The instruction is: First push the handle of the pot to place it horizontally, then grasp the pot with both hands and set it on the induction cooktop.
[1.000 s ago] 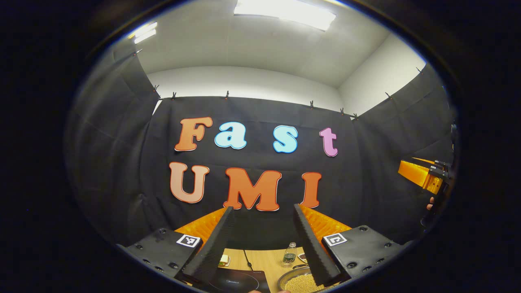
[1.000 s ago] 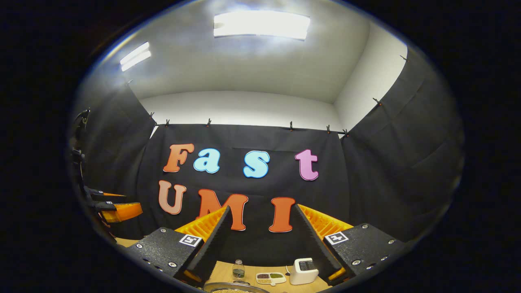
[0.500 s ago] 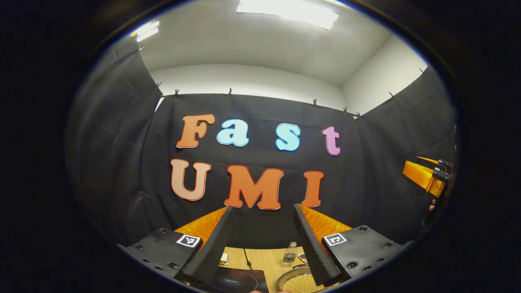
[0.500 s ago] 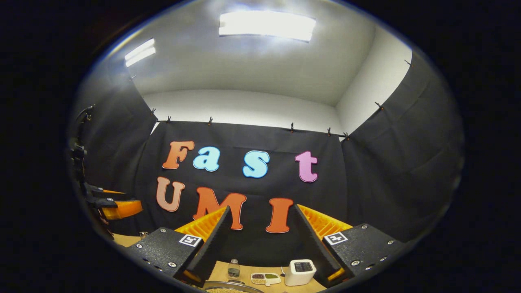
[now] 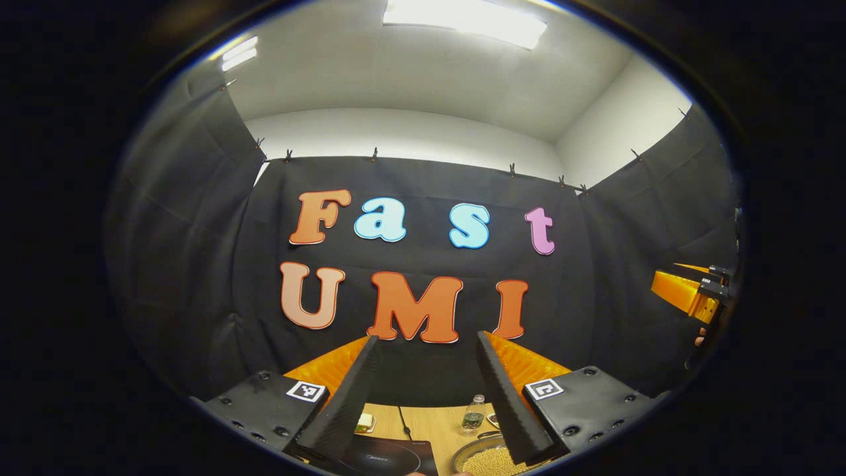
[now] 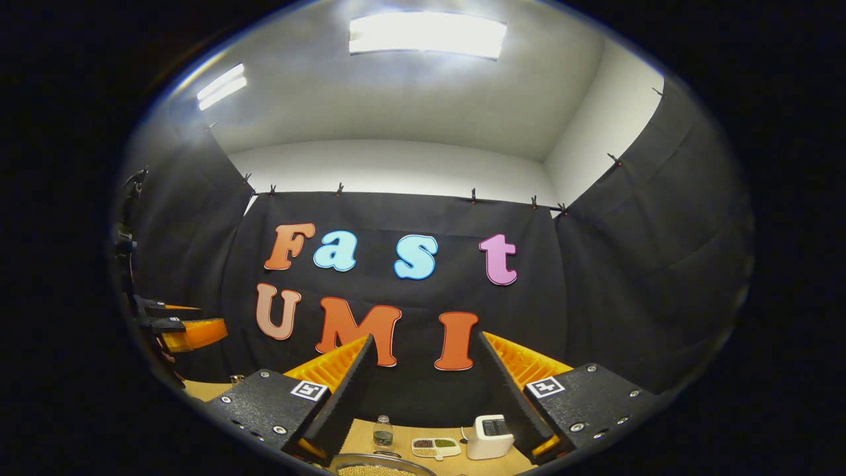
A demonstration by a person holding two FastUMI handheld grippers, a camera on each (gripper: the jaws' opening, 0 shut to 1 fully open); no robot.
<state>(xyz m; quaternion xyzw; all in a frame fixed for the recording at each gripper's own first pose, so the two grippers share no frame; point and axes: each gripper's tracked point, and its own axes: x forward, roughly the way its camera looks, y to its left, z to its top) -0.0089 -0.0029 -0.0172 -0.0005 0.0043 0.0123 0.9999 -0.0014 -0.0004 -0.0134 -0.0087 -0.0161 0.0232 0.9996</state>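
Both grippers are held high, level with the booth wall. The left gripper (image 5: 426,387) and right gripper (image 6: 423,390) gape wide, holding nothing. The pot (image 5: 486,457), full of beans, sits on the table (image 5: 439,426) just beside the cooktop (image 5: 390,456). Descend first; its handle is not discernible.

On the wooden table (image 5: 439,430), the induction cooktop (image 5: 390,457) lay left of the pot (image 5: 486,456), which held small round grains. A small bottle (image 5: 473,414) stood behind the pot, and a power cord (image 5: 402,423) ran back from the cooktop toward the cloth wall. In the right gripper view, the bottle (image 6: 383,432), a divided dish (image 6: 435,447) and a toaster (image 6: 490,436) stood in a row from left to right behind the pot's rim (image 6: 380,466), the dish between the other two.
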